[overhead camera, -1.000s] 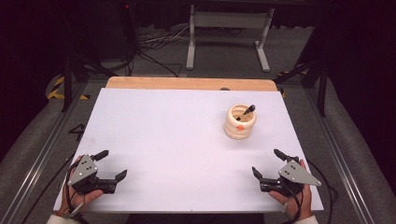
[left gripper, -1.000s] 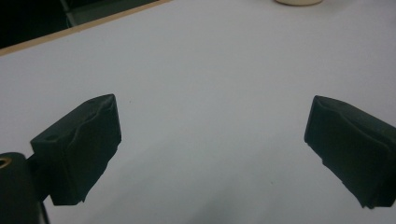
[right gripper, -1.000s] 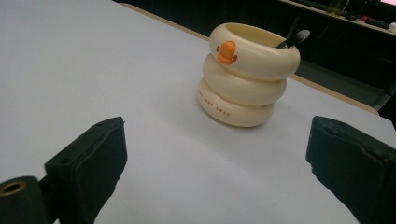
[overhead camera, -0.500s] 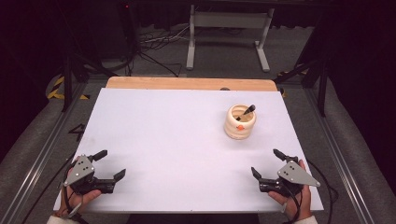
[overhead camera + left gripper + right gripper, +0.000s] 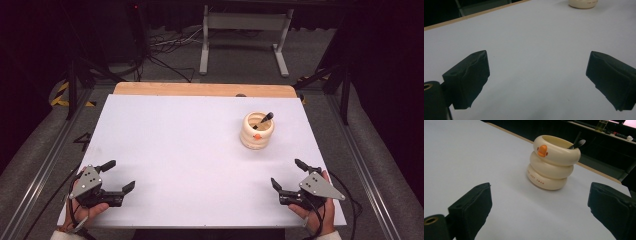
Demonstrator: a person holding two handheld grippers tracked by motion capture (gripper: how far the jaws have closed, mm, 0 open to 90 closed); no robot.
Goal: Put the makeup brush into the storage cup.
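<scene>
A: Start at the bottom of the high view. What sits nearest?

B: Two hands, each with a gripper. The left gripper is in the lower left of the frame, over the near edge of the white table. The right gripper is in the lower right, also near that edge.

A: How do the jaws stand?

B: Both pairs are spread wide, released, with nothing between them. In the left gripper view, the two black jaws rise from the lower corners with only bare white surface in the gap. The right gripper view shows the same wide gap.

A: Where is the cup?

B: The cream cup stands upright in the right half of the high view, a little above the middle of the frame, well apart from both grippers. It looks like three stacked rings with an orange beak on the top ring. In the right gripper view, the cup stands in the upper middle, beyond the gap between the jaws.

A: Anything in it?

B: A dark utensil leans out over the rim toward the upper right.

A: And farthest off?

B: A strip of bare wooden board along the far edge of the table, then a grey metal stand on the floor at the top of the frame.
</scene>
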